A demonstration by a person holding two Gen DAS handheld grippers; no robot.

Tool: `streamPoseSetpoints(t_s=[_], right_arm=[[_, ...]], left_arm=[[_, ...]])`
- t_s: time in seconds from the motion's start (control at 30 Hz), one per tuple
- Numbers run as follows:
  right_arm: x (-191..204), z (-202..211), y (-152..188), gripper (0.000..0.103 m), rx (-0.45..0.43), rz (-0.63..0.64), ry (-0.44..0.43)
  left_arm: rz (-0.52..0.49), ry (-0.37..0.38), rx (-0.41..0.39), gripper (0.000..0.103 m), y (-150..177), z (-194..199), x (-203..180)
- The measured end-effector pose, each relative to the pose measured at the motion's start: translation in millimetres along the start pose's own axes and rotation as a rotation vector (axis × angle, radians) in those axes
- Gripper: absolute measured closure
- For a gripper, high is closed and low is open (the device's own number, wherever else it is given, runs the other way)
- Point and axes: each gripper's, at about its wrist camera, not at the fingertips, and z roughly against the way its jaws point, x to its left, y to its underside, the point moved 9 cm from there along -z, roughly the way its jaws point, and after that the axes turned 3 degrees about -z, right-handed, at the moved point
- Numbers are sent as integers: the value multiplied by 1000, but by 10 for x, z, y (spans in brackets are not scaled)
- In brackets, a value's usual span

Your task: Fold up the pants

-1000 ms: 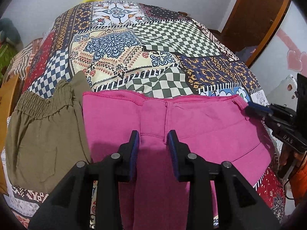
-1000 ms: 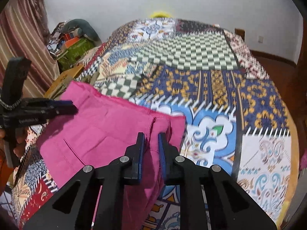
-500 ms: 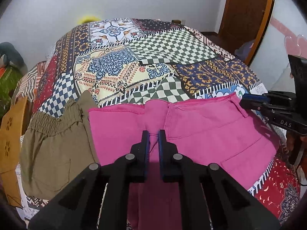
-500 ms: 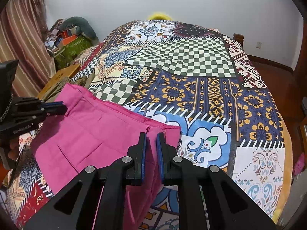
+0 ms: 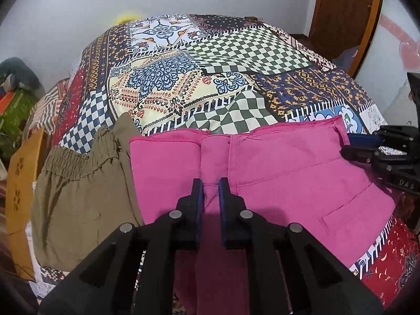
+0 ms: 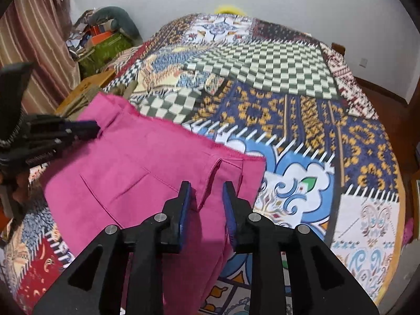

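Note:
Pink pants (image 5: 275, 173) lie folded on the patchwork bedspread (image 5: 210, 60), waistband toward the far side. My left gripper (image 5: 210, 183) hovers over their middle seam with a narrow gap between the jaws and pink cloth showing between them; I cannot tell whether it pinches the cloth. In the right wrist view the pants (image 6: 136, 168) reach to the bed's near edge. My right gripper (image 6: 206, 191) is open above the right waistband corner, with a belt loop between the jaws. Each gripper shows at the side of the other's view.
Olive green pants (image 5: 78, 183) with an elastic waist lie left of the pink ones. A cardboard box (image 5: 18, 183) stands at the bed's left edge. Clutter (image 6: 105, 42) and a striped curtain (image 6: 34, 39) are beyond the bed's left side. A wooden door (image 5: 341, 13) is at the right.
My right gripper has opened from shut and let go of the waistband corner. My left gripper's jaws have parted slightly. The pants lie flatter on the bed.

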Motion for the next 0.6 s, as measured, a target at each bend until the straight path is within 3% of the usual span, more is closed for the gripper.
streamPoseSetpoints(t_s=[0.1, 0.2, 0.33, 0.43, 0.53, 0.6], right_arm=[[-14, 112, -44, 80, -8, -21, -1], [16, 271, -88, 80, -35, -27, -15], [133, 381, -69, 78, -51, -2, -26], [239, 361, 29, 73, -30, 16, -39], [284, 204, 231, 73, 37, 28, -27], [285, 192, 284, 73, 35, 22, -16]], left_arm=[[29, 1, 13, 91, 0, 72, 37], [105, 83, -2, 90, 10, 251, 56], [109, 113, -10, 89, 68, 396, -11], [114, 143, 5, 81, 195, 406, -81], [90, 116, 59, 78, 409, 299, -133], [69, 100, 69, 73, 501, 305, -115]])
